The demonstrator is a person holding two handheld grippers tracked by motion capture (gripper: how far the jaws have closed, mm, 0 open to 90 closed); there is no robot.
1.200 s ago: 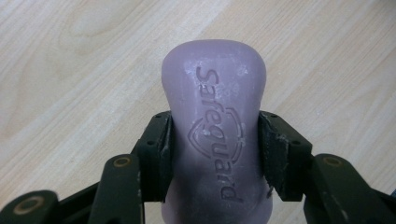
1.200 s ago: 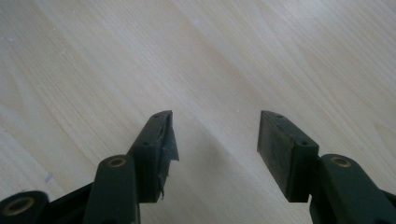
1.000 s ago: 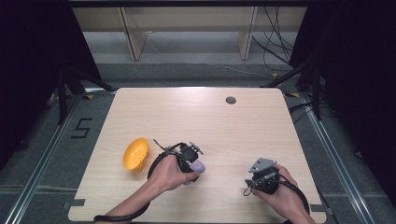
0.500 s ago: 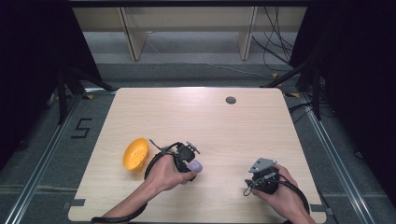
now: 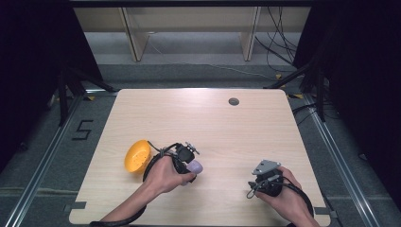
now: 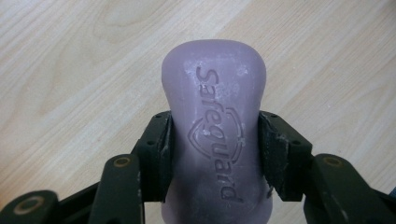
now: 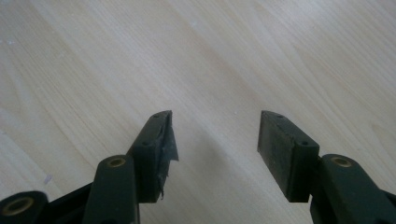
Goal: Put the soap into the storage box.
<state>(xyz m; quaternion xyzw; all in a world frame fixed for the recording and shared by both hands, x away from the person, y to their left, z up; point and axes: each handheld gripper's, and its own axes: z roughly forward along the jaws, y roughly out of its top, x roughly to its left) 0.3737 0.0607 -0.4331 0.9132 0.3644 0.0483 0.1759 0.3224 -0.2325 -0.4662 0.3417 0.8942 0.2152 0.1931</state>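
Soap bar (image 6: pixel 215 135) sits pinched in the left tongs (image 6: pixel 215 154), and we get a close look at it from the left gripper view: a pale lilac block, waisted in the middle and rounded at the far end, with a matte, slightly chalky skin scuffed white near the top. We read "Safeguard" pressed into its face over a shield outline. Both black pads bear flat on its narrow sides, and the light wood of the counter (image 6: pixel 70 70) runs beneath it.

From the high view we find the same soap bar (image 5: pixel 195 166) poking out of the left tongs (image 5: pixel 189 161) at the front left of the counter (image 5: pixel 213 123), the person's left hand (image 5: pixel 165 174) wrapped around the grip. Just beside that hand, on its left, lies an orange bowl (image 5: pixel 137 155), shiny plastic, tipped on its side so its round mouth faces us.

Over at the front right, the right hand (image 5: pixel 283 189) holds the right tongs (image 5: pixel 257 182), topped by a grey three-cornered plate. In the right gripper view we see those tongs (image 7: pixel 215 135) spread wide, nothing between them, the left pad frayed along its edge, bare wood grain under them.

The counter is a pale, fine-grained board with rounded corners and a small dark round grommet (image 5: pixel 233 101) near its far edge. Around it we see grey floor, a metal rail on each side, cables trailing at the back right and light wooden furniture legs beyond.
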